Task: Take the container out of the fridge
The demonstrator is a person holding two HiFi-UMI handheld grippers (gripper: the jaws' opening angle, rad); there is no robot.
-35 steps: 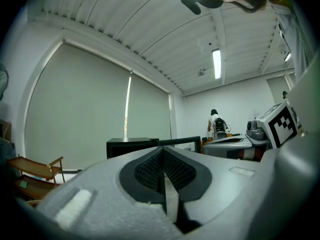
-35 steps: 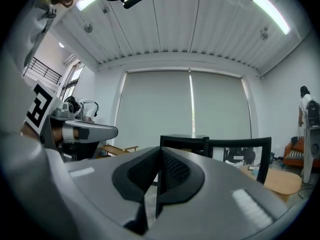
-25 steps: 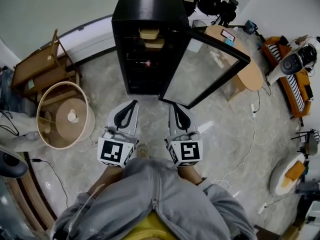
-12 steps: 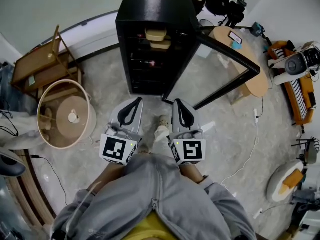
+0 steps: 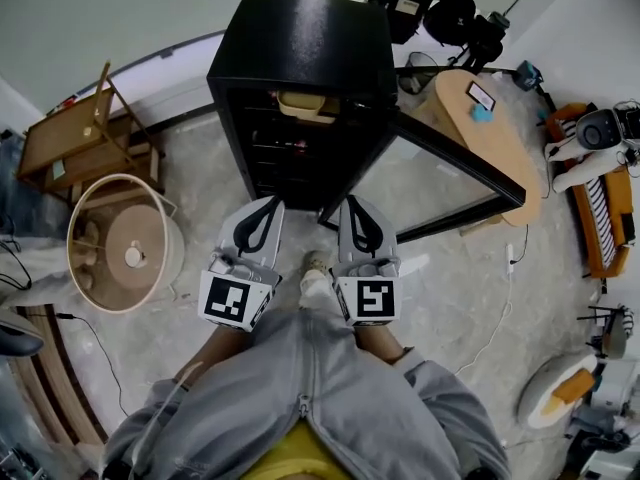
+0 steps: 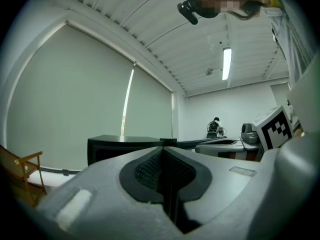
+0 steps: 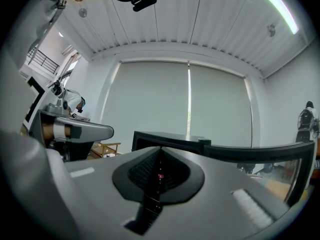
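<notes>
the left gripper (image 5: 268,206) and the right gripper (image 5: 354,208) both have their jaws pressed together on nothing, held side by side (tips toward the fridge (image 5: 300,38)) above the floor. the tan container (image 5: 300,104) sits on the fridge's top shelf, apart from both grippers. the glass door (image 5: 430,183) stands swung open at the right.

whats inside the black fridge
Near the top of the fridge sit tan containers, apparently two stacked. Lower down, dark shelves and a small red spot show. The rest is too dark to make out.
</notes>
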